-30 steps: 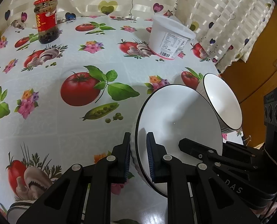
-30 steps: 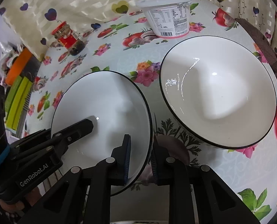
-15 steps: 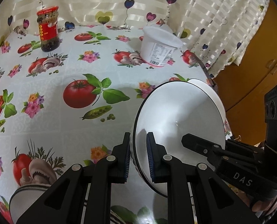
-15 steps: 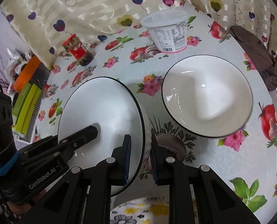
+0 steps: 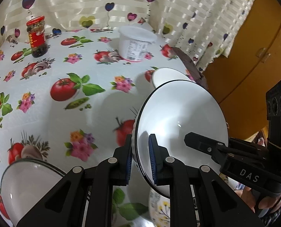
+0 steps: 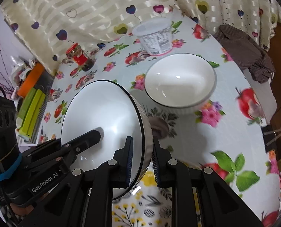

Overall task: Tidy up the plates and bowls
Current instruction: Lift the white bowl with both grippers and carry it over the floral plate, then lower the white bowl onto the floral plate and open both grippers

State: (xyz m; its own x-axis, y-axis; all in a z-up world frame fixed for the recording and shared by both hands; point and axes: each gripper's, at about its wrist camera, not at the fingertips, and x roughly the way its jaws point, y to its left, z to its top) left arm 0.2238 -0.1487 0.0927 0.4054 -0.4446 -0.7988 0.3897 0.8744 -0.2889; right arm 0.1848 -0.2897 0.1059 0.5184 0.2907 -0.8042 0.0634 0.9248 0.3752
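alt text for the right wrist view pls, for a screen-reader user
The right gripper is clamped on the rim of a white bowl with a black edge, which the left gripper also grips on its far side, held tilted above the fruit-print tablecloth. A second white bowl sits on the table beyond, with a white tub and a red-labelled jar further back.

bare tablecloth (image 5: 95,117) centre, jar (image 5: 36,36) and tub (image 5: 135,44) far edge, second bowl (image 6: 180,81) right
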